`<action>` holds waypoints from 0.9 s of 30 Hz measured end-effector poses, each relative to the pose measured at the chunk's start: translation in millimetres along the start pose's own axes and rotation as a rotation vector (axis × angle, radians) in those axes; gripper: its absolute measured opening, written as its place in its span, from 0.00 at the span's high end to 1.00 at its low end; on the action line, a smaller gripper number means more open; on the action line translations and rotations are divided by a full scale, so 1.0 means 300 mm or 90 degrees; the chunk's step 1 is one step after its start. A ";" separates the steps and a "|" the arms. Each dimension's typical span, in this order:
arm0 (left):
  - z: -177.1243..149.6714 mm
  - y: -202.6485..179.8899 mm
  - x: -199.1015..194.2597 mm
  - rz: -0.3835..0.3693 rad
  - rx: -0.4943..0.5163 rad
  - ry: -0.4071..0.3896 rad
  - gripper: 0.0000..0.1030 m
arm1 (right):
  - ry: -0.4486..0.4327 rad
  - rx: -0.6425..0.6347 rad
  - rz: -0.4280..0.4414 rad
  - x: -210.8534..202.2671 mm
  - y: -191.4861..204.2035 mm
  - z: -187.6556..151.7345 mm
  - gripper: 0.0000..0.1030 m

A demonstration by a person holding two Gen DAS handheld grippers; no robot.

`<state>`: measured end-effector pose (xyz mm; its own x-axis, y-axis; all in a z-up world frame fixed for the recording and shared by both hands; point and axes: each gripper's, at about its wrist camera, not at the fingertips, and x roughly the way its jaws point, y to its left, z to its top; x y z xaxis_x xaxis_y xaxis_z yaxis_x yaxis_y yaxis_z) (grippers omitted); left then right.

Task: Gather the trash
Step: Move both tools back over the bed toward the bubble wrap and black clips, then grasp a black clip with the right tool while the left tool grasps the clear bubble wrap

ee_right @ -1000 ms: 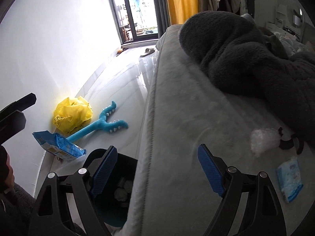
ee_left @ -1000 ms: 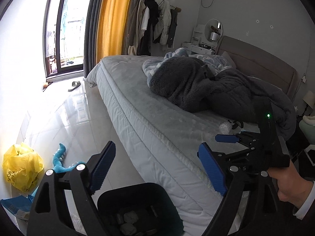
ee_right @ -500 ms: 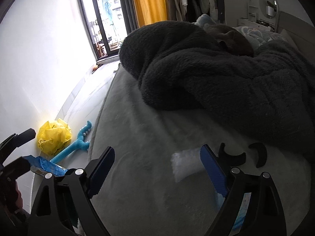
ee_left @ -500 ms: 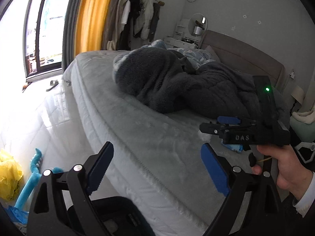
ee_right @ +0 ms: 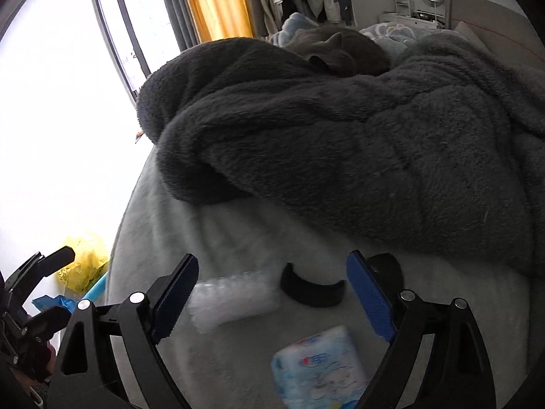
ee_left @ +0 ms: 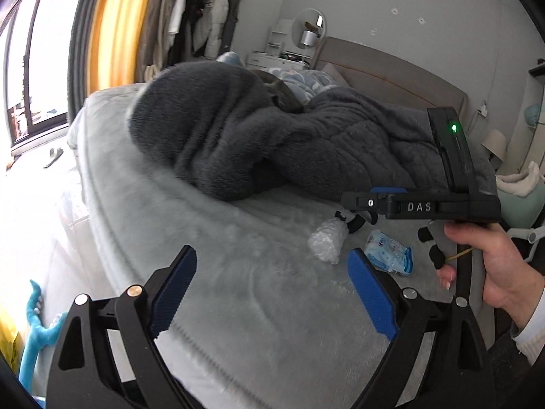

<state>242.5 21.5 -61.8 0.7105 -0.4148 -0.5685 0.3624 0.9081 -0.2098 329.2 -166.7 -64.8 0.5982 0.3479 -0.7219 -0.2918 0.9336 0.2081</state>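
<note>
The right claw (ee_right: pixel 272 293) hangs over the near part of the bed (ee_right: pixel 163 211) with its blue-padded jaws spread wide and nothing gripped; its figures have levelled off, so the jaws stand apart rather than moving. Between the jaws, lying on the pale grey bed cover, are a crumpled wad of clear bubble wrap (ee_right: pixel 235 301) just inside the left finger, and to its right a curved black clip (ee_right: pixel 311 293), neither one touched by the pads. Nearer the camera, below the gap between the jaws, lies a blue and white tissue pack (ee_right: pixel 320 364), also untouched. A dark grey fleece blanket (ee_right: pixel 340 143) is heaped across the far half of the bed. In the left wrist view the left claw (ee_left: pixel 272 289) is likewise wide open and empty, poised above the bed's near edge, its pads clear of the cover. That view shows the same bubble wrap (ee_left: pixel 325 242) and tissue pack (ee_left: pixel 388 254) side by side beyond its right finger, with the right claw's black body held by a hand (ee_left: pixel 490 266) just above and to the right of them. On the floor at far left stand a yellow bag (ee_right: pixel 81 266) and a blue toy (ee_left: pixel 37 327).
</note>
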 end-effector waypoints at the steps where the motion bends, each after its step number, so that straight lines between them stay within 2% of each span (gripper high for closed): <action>1: 0.002 -0.006 0.020 -0.005 0.003 0.004 0.11 | -0.001 0.001 -0.005 0.003 -0.016 0.004 0.13; 6: 0.017 -0.021 0.104 -0.023 0.006 0.016 0.11 | -0.004 0.028 -0.019 0.022 -0.127 0.014 0.13; 12: 0.030 -0.053 0.192 -0.057 -0.004 0.018 0.11 | 0.000 0.058 -0.011 0.051 -0.223 0.007 0.13; 13: 0.031 -0.059 0.203 -0.059 0.000 0.021 0.11 | 0.000 0.056 -0.013 0.057 -0.233 0.007 0.15; 14: 0.030 -0.064 0.219 -0.062 0.003 0.025 0.11 | -0.001 0.053 -0.016 0.061 -0.243 0.005 0.23; 15: 0.028 -0.068 0.232 -0.064 0.004 0.029 0.11 | 0.003 0.051 -0.022 0.066 -0.255 0.003 0.27; 20: 0.027 -0.081 0.305 -0.077 0.009 0.056 0.11 | 0.025 0.049 -0.024 0.088 -0.293 -0.020 0.44; 27: 0.029 -0.104 0.365 -0.098 0.010 0.075 0.13 | 0.043 0.035 -0.017 0.108 -0.316 -0.050 0.60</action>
<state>314.2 -52.6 -110.5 0.5715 -0.5380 -0.6197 0.4711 0.8334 -0.2890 365.2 -245.2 -117.8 0.5534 0.3179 -0.7699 -0.2339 0.9464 0.2227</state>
